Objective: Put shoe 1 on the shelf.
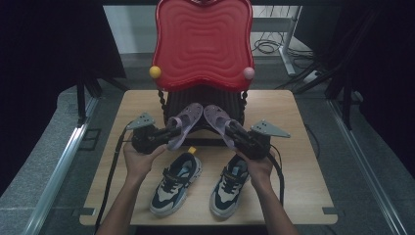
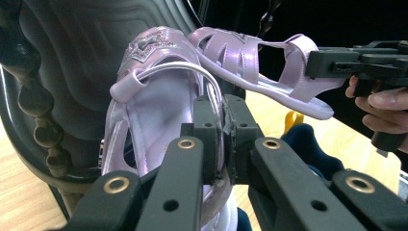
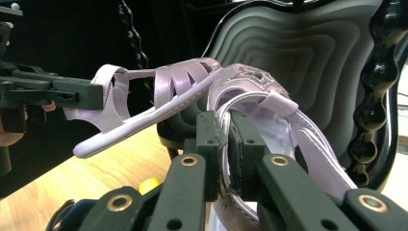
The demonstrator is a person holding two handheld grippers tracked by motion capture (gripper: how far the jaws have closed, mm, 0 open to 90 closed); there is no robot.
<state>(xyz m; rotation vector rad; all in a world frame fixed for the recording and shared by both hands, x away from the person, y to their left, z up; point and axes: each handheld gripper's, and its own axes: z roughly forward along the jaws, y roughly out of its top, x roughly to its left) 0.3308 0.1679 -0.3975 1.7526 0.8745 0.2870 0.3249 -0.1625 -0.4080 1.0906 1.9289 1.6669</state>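
Note:
Two lilac strappy sandals are held side by side, toes pointing in under a rack's red top. My left gripper is shut on the heel strap of the left sandal. In the left gripper view the jaws pinch that thin strap, with the sandal close against the black wavy shelf. My right gripper is shut on the heel strap of the right sandal. The right gripper view shows its jaws closed on that sandal, and the other sandal farther left.
A rack with a red wavy top and black twisted posts stands at the back of the wooden table. A pair of dark and cream sneakers lies near the front edge. A small yellow item sits between them.

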